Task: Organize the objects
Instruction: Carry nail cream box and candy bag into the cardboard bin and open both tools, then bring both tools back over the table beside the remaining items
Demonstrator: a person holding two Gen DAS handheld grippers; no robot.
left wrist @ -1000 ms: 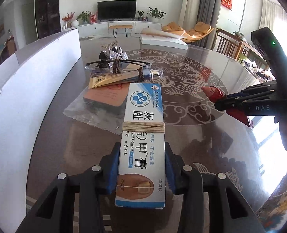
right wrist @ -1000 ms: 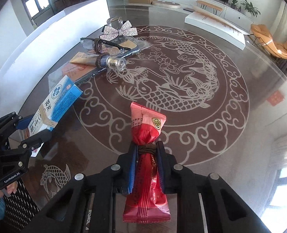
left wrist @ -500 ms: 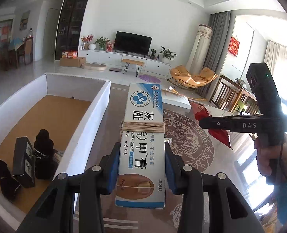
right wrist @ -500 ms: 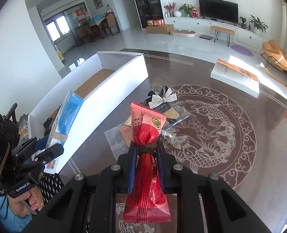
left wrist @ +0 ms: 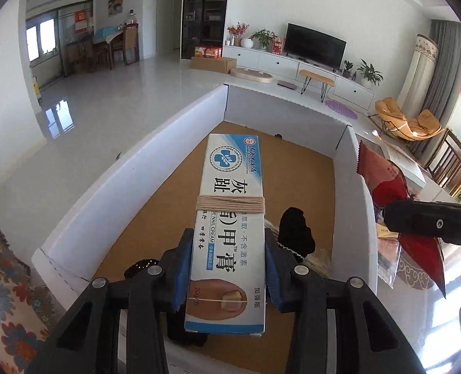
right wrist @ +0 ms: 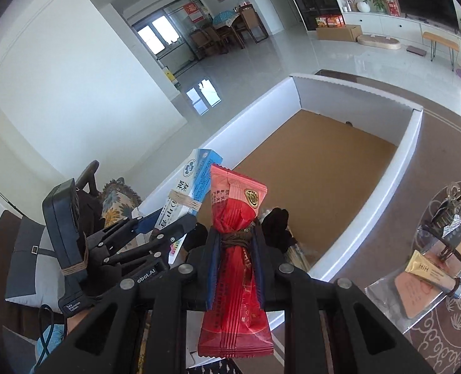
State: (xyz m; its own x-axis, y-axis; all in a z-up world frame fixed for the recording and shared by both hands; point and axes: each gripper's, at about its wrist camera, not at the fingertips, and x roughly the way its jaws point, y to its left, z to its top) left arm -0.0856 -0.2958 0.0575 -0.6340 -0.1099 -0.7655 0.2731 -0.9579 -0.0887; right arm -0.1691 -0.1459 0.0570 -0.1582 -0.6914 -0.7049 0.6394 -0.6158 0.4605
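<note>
My left gripper (left wrist: pixel 227 268) is shut on a white and blue nail cream box (left wrist: pixel 230 215) bound with tan string, held above the near end of a white box with a brown floor (left wrist: pixel 183 205). My right gripper (right wrist: pixel 235 258) is shut on a red snack packet (right wrist: pixel 235 249) tied with brown string, held over the near right corner of the same box (right wrist: pixel 324 168). The packet also shows in the left wrist view (left wrist: pixel 389 187), and the cream box in the right wrist view (right wrist: pixel 190 193). Black items (left wrist: pixel 296 233) lie inside the box under the grippers.
On the dark patterned table to the right lie a gold tube (right wrist: pixel 433 274), a flat orange packet in clear plastic (right wrist: pixel 414 296), glasses and a silver bow (right wrist: pixel 451 205). A floral cushion (left wrist: pixel 6 280) sits left of the box. The box's far part shows bare floor.
Both grippers have swung left from over the table to above the white box, each still holding its item. The view now looks down into the box.
</note>
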